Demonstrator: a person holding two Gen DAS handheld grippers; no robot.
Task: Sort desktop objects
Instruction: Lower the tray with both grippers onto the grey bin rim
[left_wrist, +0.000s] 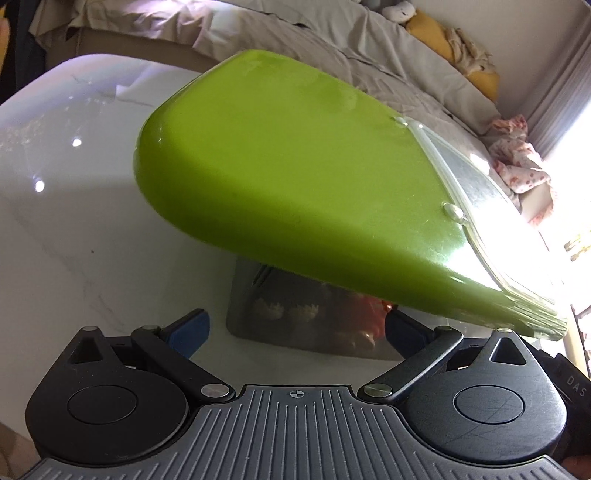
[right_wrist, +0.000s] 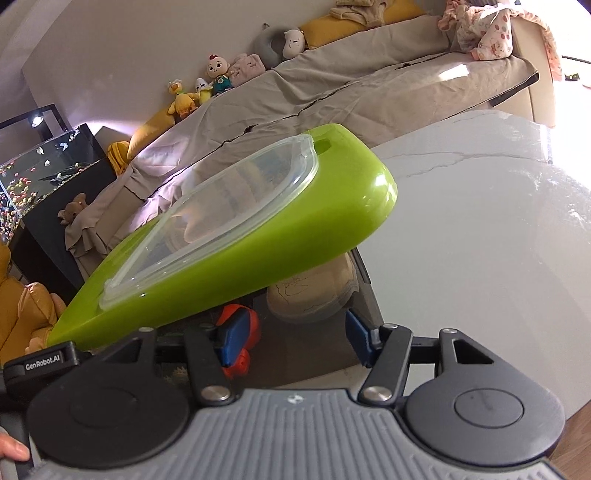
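Your left gripper (left_wrist: 295, 328) and right gripper (right_wrist: 291, 339) are hovering with fingers released, green lid (left_wrist: 295, 184) is tilting over the clear box (left_wrist: 243, 295) on the counter (left_wrist: 92, 240).

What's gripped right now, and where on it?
Nothing visibly: left gripper and right gripper both stand open and empty. The lid tilts above them; what props it cannot be told.
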